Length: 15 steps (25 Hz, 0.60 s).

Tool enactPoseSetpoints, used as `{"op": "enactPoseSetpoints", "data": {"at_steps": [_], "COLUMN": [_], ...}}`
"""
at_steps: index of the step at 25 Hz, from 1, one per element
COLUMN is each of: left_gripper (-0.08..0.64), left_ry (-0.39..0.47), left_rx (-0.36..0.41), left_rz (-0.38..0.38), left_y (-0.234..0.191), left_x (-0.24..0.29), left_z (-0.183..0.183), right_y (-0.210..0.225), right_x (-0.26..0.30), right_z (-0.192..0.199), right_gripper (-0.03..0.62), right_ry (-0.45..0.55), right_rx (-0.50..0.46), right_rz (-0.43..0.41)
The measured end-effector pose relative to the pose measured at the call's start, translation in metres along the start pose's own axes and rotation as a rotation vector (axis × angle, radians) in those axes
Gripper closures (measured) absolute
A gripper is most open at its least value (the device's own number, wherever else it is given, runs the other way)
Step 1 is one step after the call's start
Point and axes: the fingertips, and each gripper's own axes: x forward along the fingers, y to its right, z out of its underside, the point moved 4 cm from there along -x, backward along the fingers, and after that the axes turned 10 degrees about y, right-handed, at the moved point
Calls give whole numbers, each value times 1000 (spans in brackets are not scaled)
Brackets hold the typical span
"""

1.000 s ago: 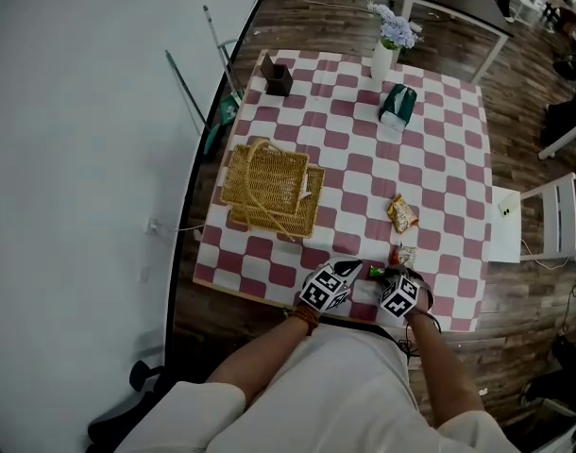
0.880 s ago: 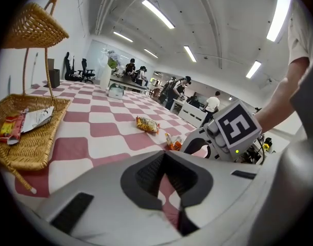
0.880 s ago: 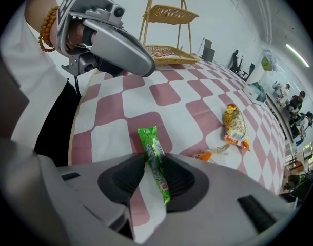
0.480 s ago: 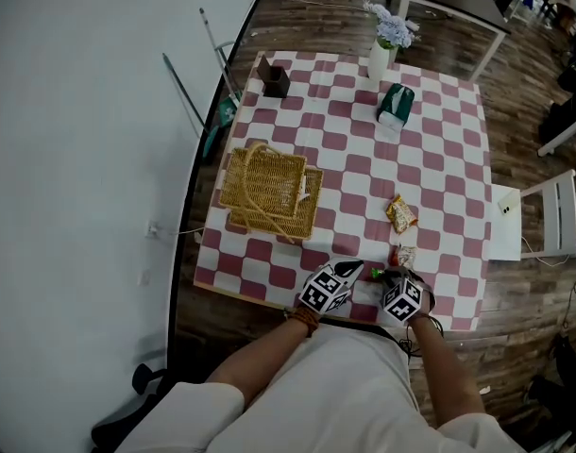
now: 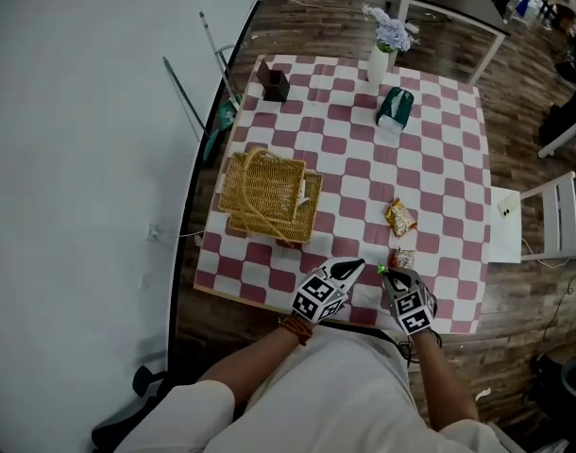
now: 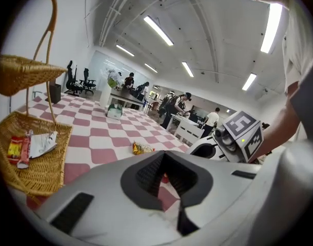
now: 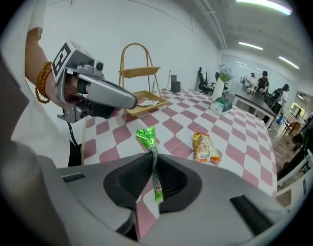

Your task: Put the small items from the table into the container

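A green candy wrapper [image 7: 148, 137] stands pinched between the jaws of my right gripper [image 7: 155, 181], which are still closing on it. It hangs clear above the checked table [image 5: 439, 168] near the front edge. In the head view the green wrapper [image 5: 381, 269] shows at the tip of the right gripper [image 5: 386, 274]. My left gripper [image 5: 356, 266] hovers just to its left, shut and empty. An orange snack packet [image 5: 399, 217] and a small red-and-white packet [image 5: 402, 257] lie on the cloth. The wicker basket [image 5: 264, 196] at the left holds a few wrappers [image 6: 31, 147].
At the far end stand a vase of flowers [image 5: 384, 55], a green tissue box [image 5: 396, 105] and a dark box [image 5: 275, 81]. A white chair [image 5: 543, 225] stands beside the table's right side. The basket's tall handle [image 7: 136, 60] arches over it.
Both grippers have risen from the table's front edge. The right gripper has closed on the green wrapper, lifted it off the cloth and rolled.
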Motion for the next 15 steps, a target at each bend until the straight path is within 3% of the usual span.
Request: {"op": "enactPoseSetpoints", "data": {"at_steps": [6, 15], "left_gripper": [534, 534], "left_ry": [76, 226], "left_rx": [23, 98], "left_rz": [-2, 1], "left_y": [12, 40], "left_x": [-11, -35], "left_z": [-43, -118], "right_y": [0, -3], "right_x": [-30, -78], "right_z": [-52, -125], "right_gripper": [545, 549], "right_ry": [176, 397], "right_rx": [90, 124], "right_rz": [33, 71]}}
